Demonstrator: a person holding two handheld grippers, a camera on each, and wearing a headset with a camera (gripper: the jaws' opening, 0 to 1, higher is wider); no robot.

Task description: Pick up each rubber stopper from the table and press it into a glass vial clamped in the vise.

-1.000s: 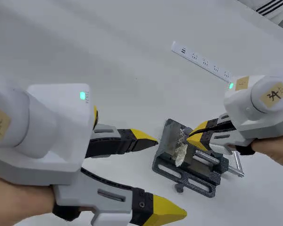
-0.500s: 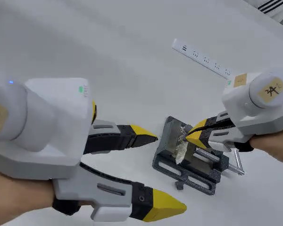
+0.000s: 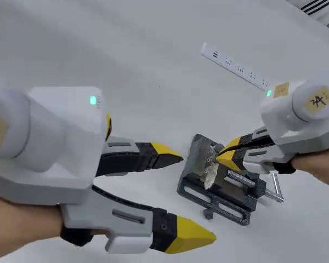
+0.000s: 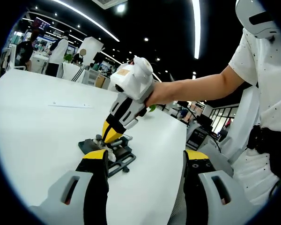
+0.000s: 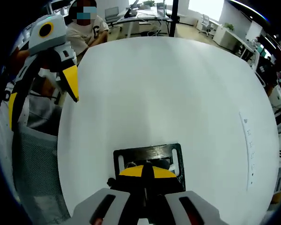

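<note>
1. Your left gripper (image 3: 197, 198) hovers left of the vise (image 3: 230, 204), jaws wide apart.
2. The vial (image 3: 210, 174) stands clamped in the vise on the table (image 3: 126, 66).
3. Your right gripper (image 3: 219, 158) has its jaws together, tips right at the vial's top; I can't make out a stopper between them.

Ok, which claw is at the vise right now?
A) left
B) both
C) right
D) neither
C: the right claw, tips closed, sits at the vise; the left claw is open, off to one side of it.
</note>
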